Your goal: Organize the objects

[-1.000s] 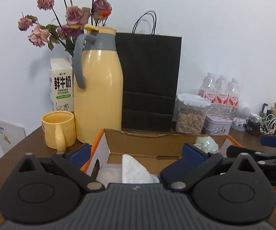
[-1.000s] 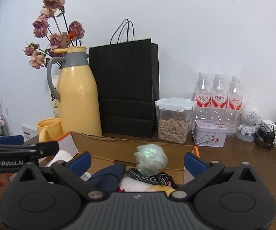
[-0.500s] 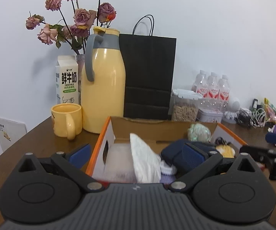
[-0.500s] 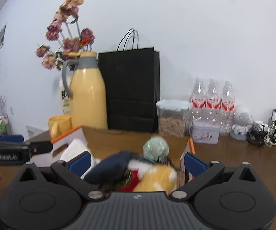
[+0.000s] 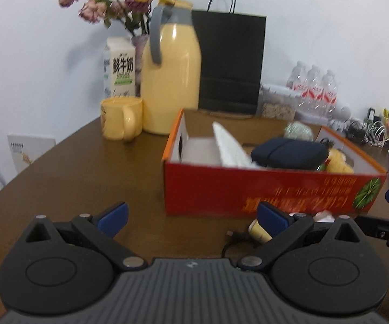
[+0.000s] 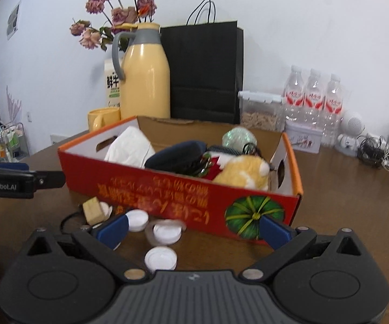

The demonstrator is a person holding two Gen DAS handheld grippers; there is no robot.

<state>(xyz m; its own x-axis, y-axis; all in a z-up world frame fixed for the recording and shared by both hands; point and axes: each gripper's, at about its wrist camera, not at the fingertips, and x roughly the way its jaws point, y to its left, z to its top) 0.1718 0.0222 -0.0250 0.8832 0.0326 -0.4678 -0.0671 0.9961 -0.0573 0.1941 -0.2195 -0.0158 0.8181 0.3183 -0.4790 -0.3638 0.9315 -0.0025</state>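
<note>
A red cardboard box (image 5: 272,186) (image 6: 167,189) stands on the brown table and holds a white cloth (image 6: 129,147), a dark blue pouch (image 5: 289,152) (image 6: 175,156), a yellow plush toy (image 6: 244,174) and a pale green ball (image 6: 239,137). In front of the box lie three white lids (image 6: 160,257), a small wooden block (image 6: 94,210) and a black cable (image 5: 232,240). My left gripper (image 5: 191,217) is open, low before the box's left part. My right gripper (image 6: 194,229) is open over the lids, nothing between its fingers.
Behind the box stand a yellow thermos jug (image 5: 171,81), a yellow mug (image 5: 121,121), a milk carton (image 5: 120,71), a black paper bag (image 5: 230,62), a clear snack jar (image 6: 260,110), water bottles (image 6: 313,94) and a tin (image 6: 302,137). Cables (image 6: 383,154) lie at the far right.
Both grippers have pulled back from above the box toward the near table edge, so its red front wall and the lids, block and cable before it now show. Both stay open.
</note>
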